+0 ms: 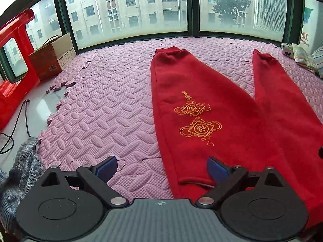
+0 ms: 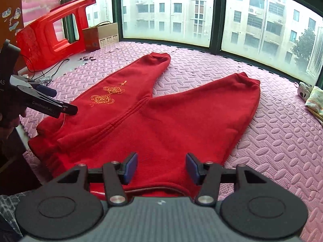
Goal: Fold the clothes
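Pink foam mat [image 1: 105, 109] lies ahead of both your grippers, red trousers [image 2: 161, 121] spread flat on it, legs splayed, waistband nearest. Left gripper [image 1: 161, 171] and right gripper [image 2: 161, 169] hang released, holding nothing. Pinch one fleece layer only and the waistband could bunch; the gold emblem [image 1: 198, 129] faces up.
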Demonstrator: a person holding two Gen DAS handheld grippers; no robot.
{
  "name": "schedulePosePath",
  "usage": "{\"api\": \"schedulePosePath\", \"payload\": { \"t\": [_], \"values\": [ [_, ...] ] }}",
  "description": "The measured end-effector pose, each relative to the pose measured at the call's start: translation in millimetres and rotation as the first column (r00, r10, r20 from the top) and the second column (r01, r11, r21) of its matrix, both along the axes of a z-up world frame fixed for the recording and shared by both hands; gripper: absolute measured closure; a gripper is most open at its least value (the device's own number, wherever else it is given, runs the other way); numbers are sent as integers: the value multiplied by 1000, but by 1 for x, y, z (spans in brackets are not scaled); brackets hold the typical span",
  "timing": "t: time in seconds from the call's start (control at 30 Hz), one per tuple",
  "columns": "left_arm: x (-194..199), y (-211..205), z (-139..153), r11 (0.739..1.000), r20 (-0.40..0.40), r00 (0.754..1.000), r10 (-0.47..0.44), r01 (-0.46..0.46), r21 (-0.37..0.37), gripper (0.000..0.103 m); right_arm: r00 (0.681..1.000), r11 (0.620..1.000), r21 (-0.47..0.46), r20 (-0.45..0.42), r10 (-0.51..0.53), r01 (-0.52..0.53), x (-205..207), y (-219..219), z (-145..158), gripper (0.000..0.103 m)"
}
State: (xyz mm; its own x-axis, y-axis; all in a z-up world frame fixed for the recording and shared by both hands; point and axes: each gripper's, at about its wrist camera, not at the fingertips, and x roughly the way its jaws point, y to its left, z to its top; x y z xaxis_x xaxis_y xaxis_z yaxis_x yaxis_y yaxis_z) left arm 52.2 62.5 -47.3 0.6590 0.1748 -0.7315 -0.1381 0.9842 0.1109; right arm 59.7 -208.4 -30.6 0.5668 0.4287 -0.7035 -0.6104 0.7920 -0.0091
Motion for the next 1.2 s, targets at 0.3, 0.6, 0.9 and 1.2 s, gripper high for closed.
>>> {"api": "schedulePosePath", "payload": {
  "t": [0.3,0.6,0.9,1.2],
  "values": [
    [-6,6,-6,998,21,999,33,-34,48,5,999,1000,-9,41,17,-17,-26,-4,-7,49],
    [-19,-15,20,998,52,997,-48,46,45,6,995,988,139,-81,-60,71,-8,-33,4,49],
    [-38,-103,51,884,127,884,-449,460,-77,7,967,946,218,-141,-211,238,42,-75,6,51],
    [-32,-178,26,751,63,754,-654,657,-69,12,938,911,250,-196,-285,328,102,-94,2,53]
  ]
}}
